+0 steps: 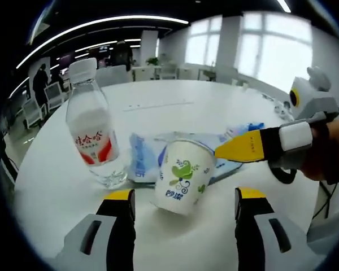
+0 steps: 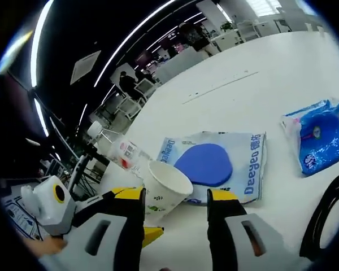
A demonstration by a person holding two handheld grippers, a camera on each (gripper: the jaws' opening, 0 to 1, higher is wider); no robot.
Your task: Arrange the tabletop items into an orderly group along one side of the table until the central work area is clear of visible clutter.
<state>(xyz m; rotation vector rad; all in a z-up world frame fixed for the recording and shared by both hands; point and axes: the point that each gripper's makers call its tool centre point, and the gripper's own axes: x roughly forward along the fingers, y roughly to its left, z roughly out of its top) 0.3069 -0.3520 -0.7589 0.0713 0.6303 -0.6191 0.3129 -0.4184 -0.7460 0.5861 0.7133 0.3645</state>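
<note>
Left gripper jaws spread wide, nothing clamped – the white paper cup with green leaf print stands on the round white table just ahead of the gap, with a clear plastic water bottle with red label and white cap just beside it. Right gripper also spread and empty, cup rim between its yellow tips (cup tilted in this view). Behind the cup – a flat clear bag printed with blue text, holding a blue disc; a blue tissue packet lies well apart.

Mid-frame on the counter: cup, bottle to its left, packet seemingly touching behind.
</note>
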